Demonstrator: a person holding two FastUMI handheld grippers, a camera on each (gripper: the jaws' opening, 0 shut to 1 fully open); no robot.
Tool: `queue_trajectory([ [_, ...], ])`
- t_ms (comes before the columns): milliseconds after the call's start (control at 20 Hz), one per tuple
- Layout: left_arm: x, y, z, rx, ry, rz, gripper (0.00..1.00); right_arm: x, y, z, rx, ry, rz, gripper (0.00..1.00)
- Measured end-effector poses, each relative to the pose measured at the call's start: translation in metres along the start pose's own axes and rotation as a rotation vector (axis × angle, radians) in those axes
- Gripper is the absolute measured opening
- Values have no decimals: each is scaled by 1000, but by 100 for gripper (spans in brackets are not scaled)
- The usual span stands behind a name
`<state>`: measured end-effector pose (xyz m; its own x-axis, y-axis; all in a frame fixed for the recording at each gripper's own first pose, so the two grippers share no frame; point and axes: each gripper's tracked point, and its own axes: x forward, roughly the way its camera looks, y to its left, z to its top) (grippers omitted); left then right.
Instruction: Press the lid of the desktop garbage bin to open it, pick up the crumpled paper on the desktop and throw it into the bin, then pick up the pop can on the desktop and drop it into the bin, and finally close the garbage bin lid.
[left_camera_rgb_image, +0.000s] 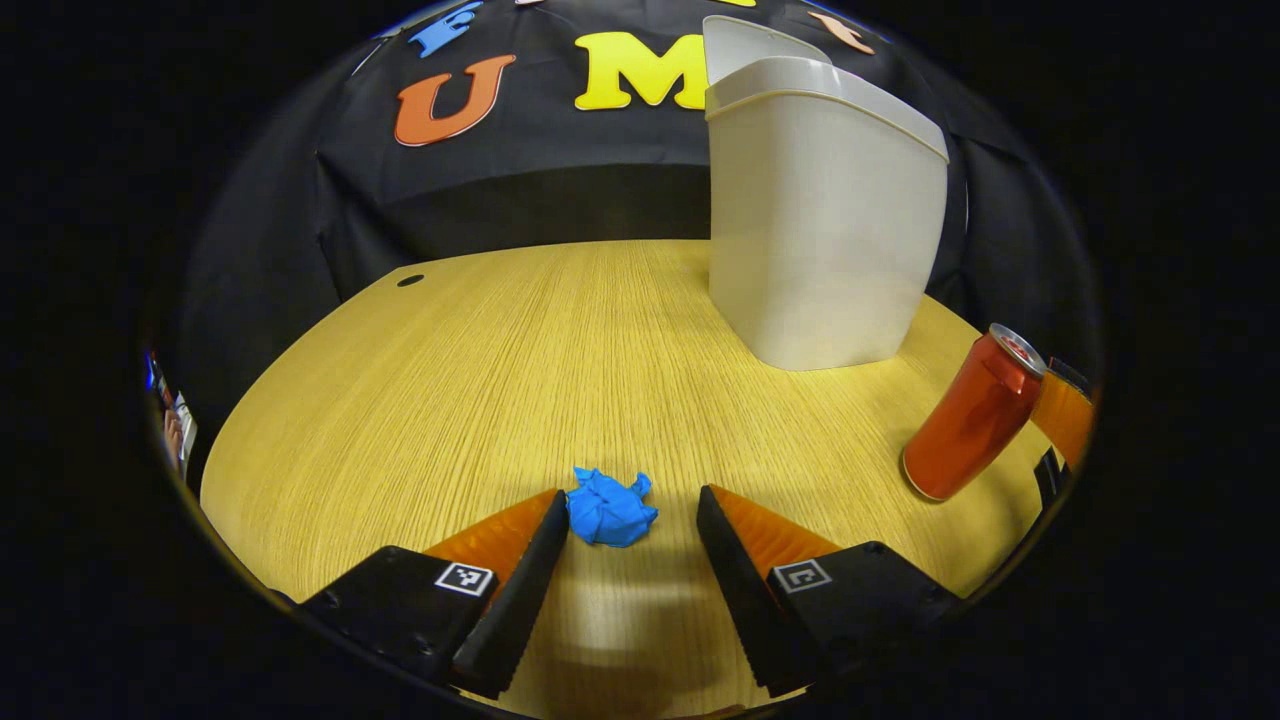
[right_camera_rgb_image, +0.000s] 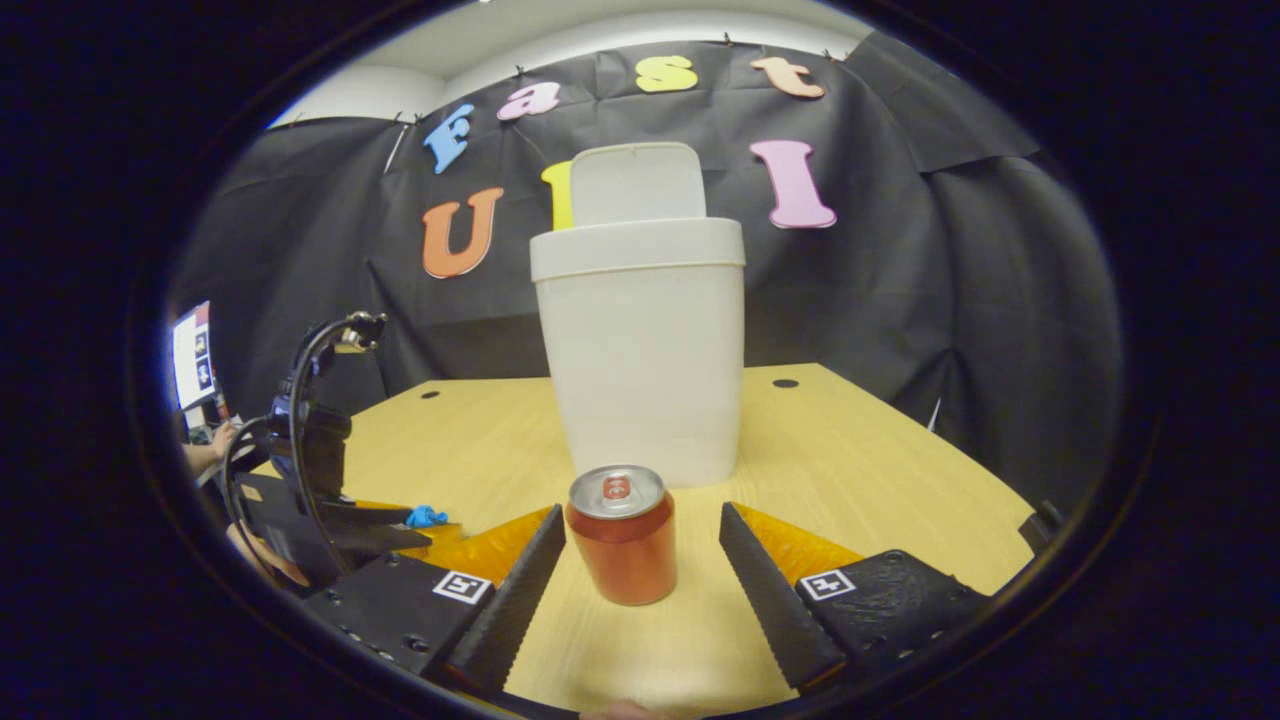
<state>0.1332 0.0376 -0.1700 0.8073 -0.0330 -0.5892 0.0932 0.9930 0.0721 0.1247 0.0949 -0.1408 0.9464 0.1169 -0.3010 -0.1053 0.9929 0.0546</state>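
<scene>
1. A tall off-white plastic garbage bin (right_camera_rgb_image: 640, 360) stands upright on the light wooden table (right_camera_rgb_image: 880, 460), its flat lid (right_camera_rgb_image: 637, 182) raised upright at the back.
2. A red metal pop can (right_camera_rgb_image: 622, 535) with a silver top stands upright in front of the bin, apart from it.
3. The right gripper (right_camera_rgb_image: 642, 570) is spread wide; the can sits between its fingers (right_camera_rgb_image: 520, 590), touching neither.
4. At the left, the left gripper (right_camera_rgb_image: 385, 527) rests low over the table, a looping black cable above it.
5. A small crumpled blue paper (right_camera_rgb_image: 427, 516) lies at that gripper's tip.
</scene>
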Motion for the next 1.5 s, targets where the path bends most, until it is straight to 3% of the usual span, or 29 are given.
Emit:
queue_trajectory([
  [50,0,3,1,-8,0,10,83,7,0,-5,6,14,4,93],
  [300,2,7,3,-21,0,36,63,32,-2,-23,-41,81,1,96],
  [350,4,4,2,-27,-2,41,52,35,-4,-23,-43,84,-2,96],
  [450,5,1,5,-43,-8,50,44,43,-7,-21,-41,90,-10,96],
  [550,5,0,8,-48,-22,55,42,48,-4,-20,-37,94,2,90],
  [600,5,0,9,-47,-29,56,42,50,-5,-20,-39,95,0,94],
  [700,6,-1,9,-38,-33,49,41,49,-1,-19,-29,102,19,85],
  [900,4,-3,11,-40,-40,59,41,39,8,-16,-37,102,66,81],
  [1000,-1,-2,21,-41,-100,75,41,25,8,-6,-57,71,75,81],
  [1200,-22,-13,40,69,-235,128,41,-5,16,12,-83,33,146,81],
  [1250,-22,-16,16,86,-257,138,41,-10,11,20,-105,11,132,81],
  [1500,-31,-41,2,-87,-268,42,41,-38,-2,53,-113,-55,140,81],
])
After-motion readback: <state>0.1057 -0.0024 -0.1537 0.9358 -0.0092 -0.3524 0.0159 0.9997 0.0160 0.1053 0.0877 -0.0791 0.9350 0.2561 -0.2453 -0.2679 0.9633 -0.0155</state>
